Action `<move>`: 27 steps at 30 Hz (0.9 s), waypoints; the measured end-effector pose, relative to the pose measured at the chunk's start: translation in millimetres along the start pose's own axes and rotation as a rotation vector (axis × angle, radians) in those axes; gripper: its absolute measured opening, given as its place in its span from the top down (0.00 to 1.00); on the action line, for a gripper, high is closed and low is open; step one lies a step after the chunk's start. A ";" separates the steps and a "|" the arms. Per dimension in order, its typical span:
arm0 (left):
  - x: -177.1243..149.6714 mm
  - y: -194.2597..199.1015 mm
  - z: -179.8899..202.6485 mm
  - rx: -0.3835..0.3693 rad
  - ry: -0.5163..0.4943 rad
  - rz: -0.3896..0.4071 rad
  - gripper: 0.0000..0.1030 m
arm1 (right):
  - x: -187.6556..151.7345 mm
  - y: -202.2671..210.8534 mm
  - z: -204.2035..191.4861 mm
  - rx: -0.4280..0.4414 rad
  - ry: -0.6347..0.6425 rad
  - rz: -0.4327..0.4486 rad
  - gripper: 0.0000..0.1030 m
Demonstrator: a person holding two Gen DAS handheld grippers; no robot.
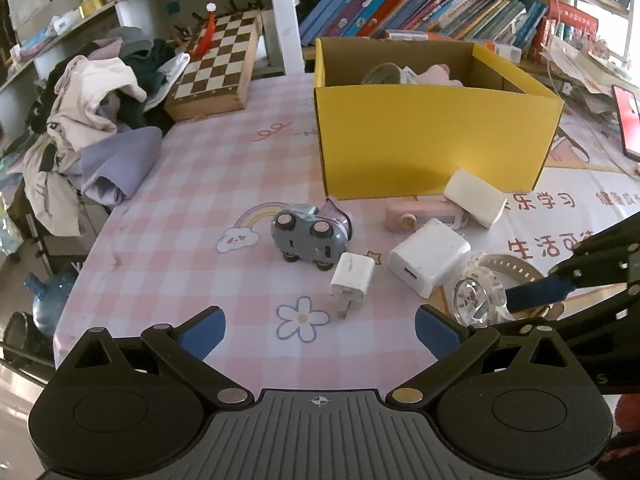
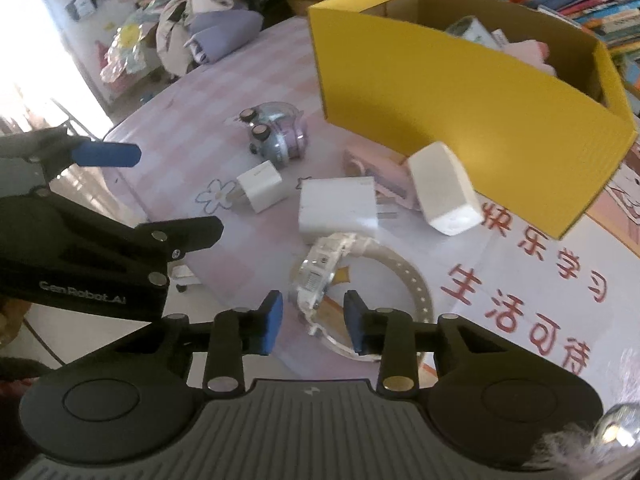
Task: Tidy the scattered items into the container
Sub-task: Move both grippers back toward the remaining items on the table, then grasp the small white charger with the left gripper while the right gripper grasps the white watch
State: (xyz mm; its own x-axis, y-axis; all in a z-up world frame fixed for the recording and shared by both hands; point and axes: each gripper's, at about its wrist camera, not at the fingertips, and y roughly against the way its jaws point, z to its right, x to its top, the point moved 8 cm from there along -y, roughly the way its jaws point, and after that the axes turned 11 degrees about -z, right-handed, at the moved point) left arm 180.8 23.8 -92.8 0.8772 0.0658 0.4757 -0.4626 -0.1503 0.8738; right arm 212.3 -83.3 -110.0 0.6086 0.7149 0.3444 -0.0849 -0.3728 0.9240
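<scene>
A yellow cardboard box (image 1: 432, 136) stands on the table and holds a few items. In front of it lie a toy car (image 1: 308, 236), a small white charger (image 1: 352, 280), a larger white charger (image 1: 428, 262), a pink gadget (image 1: 424, 216), a white block (image 1: 474, 198) and a clear-cased watch (image 1: 476, 298). My left gripper (image 1: 320, 330) is open and empty, near the small charger. My right gripper (image 2: 314, 326) is partly open, its pads on either side of the watch (image 2: 320, 276), not clamped on it. The box also shows in the right wrist view (image 2: 460, 108).
A pile of clothes (image 1: 92, 120) and a chessboard box (image 1: 216, 68) sit at the table's far left. Bookshelves (image 1: 420, 4) stand behind the box. A red phone (image 1: 628, 120) lies at the far right. The table edge falls off to the left, with a water jug (image 1: 48, 300) below.
</scene>
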 end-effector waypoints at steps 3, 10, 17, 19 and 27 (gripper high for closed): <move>0.0 0.1 -0.9 0.003 0.000 -0.002 0.01 | 2.7 -5.2 -1.3 0.015 0.009 -0.014 0.73; 4.7 -2.4 4.1 -0.028 -0.010 0.004 0.01 | 3.9 -6.8 1.1 0.009 0.020 -0.018 0.80; 14.1 -14.5 11.6 -0.062 -0.006 0.000 0.02 | -1.3 3.2 22.0 -0.041 -0.028 0.006 0.81; 16.2 -18.2 14.4 -0.065 -0.011 -0.003 0.03 | -3.3 4.4 27.4 -0.049 -0.042 0.004 0.81; 19.3 -30.9 18.0 -0.073 -0.014 -0.025 0.15 | -7.8 6.5 40.5 -0.067 -0.070 -0.003 0.81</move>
State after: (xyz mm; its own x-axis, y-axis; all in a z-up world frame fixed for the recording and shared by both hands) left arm 214.3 12.0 -112.5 0.8899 0.0544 0.4528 -0.4485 -0.0762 0.8905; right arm 239.0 -115.3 -113.4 0.6620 0.6722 0.3314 -0.1340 -0.3288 0.9348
